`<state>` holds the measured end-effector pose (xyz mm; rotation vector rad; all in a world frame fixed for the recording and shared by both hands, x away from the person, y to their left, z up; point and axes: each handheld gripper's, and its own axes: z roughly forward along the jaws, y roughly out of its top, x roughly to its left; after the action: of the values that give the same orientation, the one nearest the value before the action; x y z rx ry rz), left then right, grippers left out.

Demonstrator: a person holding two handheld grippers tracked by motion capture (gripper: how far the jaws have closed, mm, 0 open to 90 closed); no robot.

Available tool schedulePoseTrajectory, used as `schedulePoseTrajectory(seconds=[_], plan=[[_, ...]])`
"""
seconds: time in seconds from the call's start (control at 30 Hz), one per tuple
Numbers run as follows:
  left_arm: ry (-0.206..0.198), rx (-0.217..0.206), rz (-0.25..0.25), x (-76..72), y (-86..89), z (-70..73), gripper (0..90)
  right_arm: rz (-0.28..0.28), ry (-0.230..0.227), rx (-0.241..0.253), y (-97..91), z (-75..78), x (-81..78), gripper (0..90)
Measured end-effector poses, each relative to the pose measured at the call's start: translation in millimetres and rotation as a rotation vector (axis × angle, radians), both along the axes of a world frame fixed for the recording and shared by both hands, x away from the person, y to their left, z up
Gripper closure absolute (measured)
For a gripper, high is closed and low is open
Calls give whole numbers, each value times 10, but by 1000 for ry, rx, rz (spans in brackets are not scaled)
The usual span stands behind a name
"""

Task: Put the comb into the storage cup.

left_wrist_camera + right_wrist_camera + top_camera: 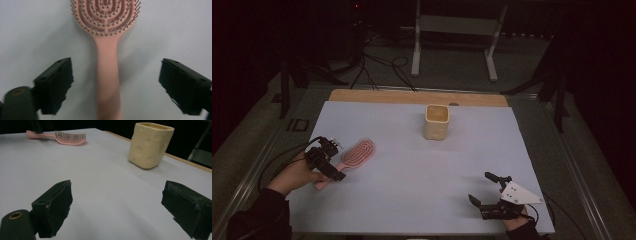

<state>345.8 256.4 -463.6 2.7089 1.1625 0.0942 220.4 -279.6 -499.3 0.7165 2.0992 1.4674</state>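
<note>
Two claws apart | left claw [115,85] straddles hairbrush [107,50] | white sheet [412,165] | dark room

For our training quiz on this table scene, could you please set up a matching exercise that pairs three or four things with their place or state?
Things:
1. pink plastic hairbrush
2. cream dimpled square cup
3. left tongs
4. right tongs

Places or states:
A. open above bare sheet at the near right
B. stands upright near the far edge of the sheet
C. open, one jaw on each side of a handle, pads not touching it
D. lies flat at the left, bristles up

Pairs: 1-D, 2-B, 3-C, 4-A
</note>
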Motion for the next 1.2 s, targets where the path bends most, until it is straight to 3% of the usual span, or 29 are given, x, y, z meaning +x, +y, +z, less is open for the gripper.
schedulePoseTrajectory(seconds=[0.43, 0.67, 0.8, 1.2], plan=[[30, 20, -18, 150, -30, -68, 317, 0, 0, 1, -3, -1, 2, 91], [19, 28, -41, 186, -70, -91, 388, 0, 1, 5, -3, -1, 0, 91], [20, 31, -24, 219, -59, -94, 455, 1, 0, 2, -7, -4, 6, 91], [44, 36, -4, 255, -57, -179, 515, 2, 1, 6, -4, 0, -1, 91]])
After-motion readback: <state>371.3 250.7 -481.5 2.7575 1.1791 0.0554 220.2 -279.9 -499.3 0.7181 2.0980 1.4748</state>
